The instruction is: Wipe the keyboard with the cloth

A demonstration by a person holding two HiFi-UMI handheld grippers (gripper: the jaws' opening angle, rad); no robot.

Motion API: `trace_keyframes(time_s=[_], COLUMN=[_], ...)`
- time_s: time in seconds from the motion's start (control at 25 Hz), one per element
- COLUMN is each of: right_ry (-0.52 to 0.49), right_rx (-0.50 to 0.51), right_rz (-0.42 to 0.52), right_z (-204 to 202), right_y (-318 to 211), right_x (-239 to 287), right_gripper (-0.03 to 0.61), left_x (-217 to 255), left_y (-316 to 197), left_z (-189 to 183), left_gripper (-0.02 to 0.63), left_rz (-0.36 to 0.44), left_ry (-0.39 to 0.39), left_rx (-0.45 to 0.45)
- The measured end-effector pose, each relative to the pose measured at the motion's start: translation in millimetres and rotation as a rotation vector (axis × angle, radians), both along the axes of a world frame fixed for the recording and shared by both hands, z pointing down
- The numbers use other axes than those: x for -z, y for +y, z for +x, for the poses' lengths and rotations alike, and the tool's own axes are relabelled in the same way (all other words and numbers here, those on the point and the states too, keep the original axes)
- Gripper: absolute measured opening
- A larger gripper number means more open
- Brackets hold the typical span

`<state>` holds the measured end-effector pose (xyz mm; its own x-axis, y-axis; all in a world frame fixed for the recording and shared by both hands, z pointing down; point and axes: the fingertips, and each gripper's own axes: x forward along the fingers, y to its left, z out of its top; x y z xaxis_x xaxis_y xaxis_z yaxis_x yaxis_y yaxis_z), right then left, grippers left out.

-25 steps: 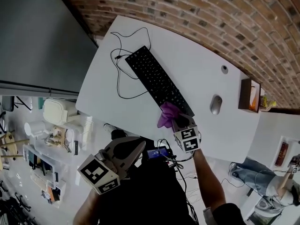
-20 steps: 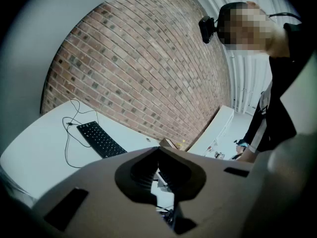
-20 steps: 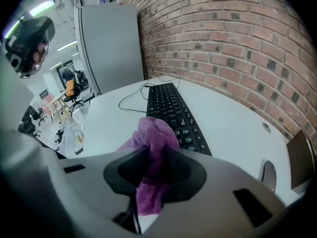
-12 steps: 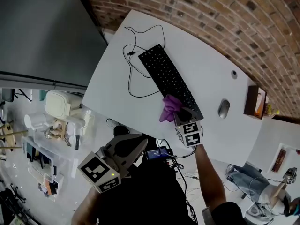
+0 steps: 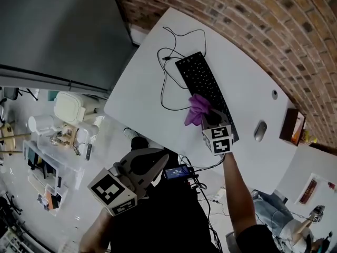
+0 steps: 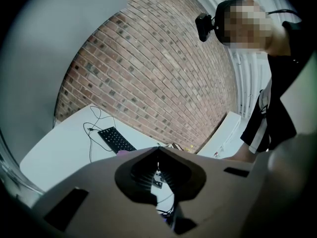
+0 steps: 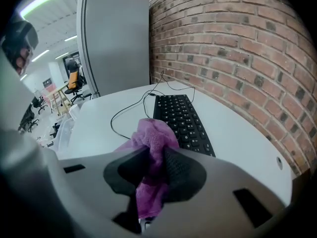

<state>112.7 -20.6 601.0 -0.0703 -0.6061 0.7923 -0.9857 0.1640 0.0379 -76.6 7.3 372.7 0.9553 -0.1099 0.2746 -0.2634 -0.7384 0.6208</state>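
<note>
A black keyboard [image 5: 202, 80] lies slantwise on the white table [image 5: 147, 96], and its cable [image 5: 169, 62] loops off the far end. A purple cloth [image 5: 196, 109] rests on the keyboard's left edge, a little past the near end. My right gripper [image 5: 209, 119] is shut on the cloth and points down at the keys. The right gripper view shows the cloth [image 7: 151, 133] bunched between the jaws, with the keyboard [image 7: 181, 115] just beyond. My left gripper [image 5: 160, 162] hangs off the table's near edge, its jaws together and empty. The left gripper view shows the keyboard [image 6: 116, 139] far off.
A grey mouse [image 5: 259, 130] sits on the table right of the keyboard, and a wooden box [image 5: 294, 125] stands at the far right edge. A brick wall [image 5: 253, 20] runs behind the table. A tall grey cabinet [image 5: 52, 25] stands at the left. Cluttered shelves [image 5: 58, 141] sit below it.
My right gripper has slid the cloth along the keyboard from its near end toward the middle. The head view has shifted with it. The left gripper stays shut below the table edge.
</note>
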Motion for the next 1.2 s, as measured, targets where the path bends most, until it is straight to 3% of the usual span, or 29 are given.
trace_keyframes(time_s=[1.2], right_ry=[0.064], right_rx=[0.103], right_rz=[0.047], right_z=[-23.2], right_y=[-177.3], right_x=[-3.7], right_gripper=[0.094], left_x=[-16.9], left_y=[-77.8], left_z=[-71.0], left_gripper=[0.015], left_rz=[-0.046], left_ry=[-0.028], left_rx=[0.143])
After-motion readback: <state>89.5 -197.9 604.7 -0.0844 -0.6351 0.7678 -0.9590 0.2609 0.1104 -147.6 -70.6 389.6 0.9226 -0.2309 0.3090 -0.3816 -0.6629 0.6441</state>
